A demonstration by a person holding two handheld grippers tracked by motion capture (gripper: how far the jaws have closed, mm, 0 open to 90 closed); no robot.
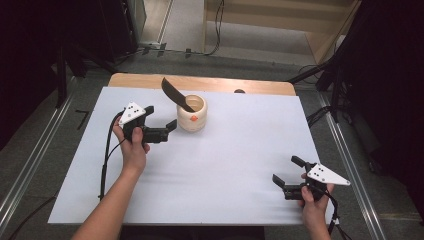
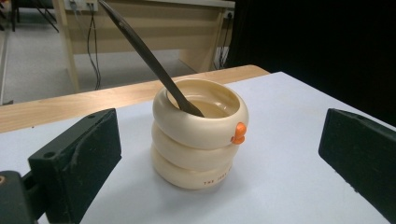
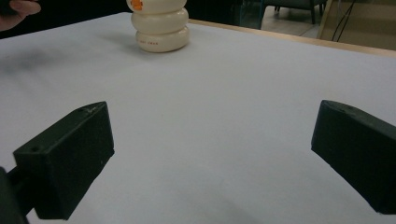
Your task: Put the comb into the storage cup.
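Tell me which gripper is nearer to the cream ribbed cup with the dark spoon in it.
Left. The left gripper sits just beside the cream cup, jaws open toward it and not touching. The right gripper is far off near the table's front right corner, jaws open over bare white surface.

A pale wooden tabletop (image 1: 150, 80) carries a large white sheet (image 1: 225, 170) that covers nearly all of it, leaving only a strip of bare wood along the far edge. Directly on the sheet, toward the far side and left of centre, stands a cream ribbed pot shaped like three stacked rings (image 1: 192, 116), upright, with a small orange mark on its side.
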